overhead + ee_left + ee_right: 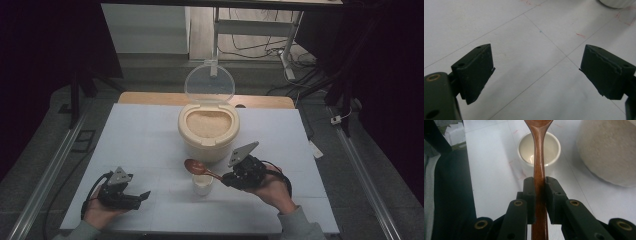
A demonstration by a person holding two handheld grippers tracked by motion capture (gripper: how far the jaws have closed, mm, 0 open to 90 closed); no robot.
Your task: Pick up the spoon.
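Observation:
A brown wooden spoon is clamped by its handle in my right gripper, which is shut on it. The spoon's bowl hangs over a small white cup near the table's front middle; the cup looks empty inside. Behind it stands a cream rice container with its clear lid flipped up and rice showing. My left gripper rests low at the front left, jaws wide open with bare table between them.
The white table has free room on its left half and far right. A wooden edge lies behind it. Metal rails flank both sides, and a desk frame with cables stands at the back.

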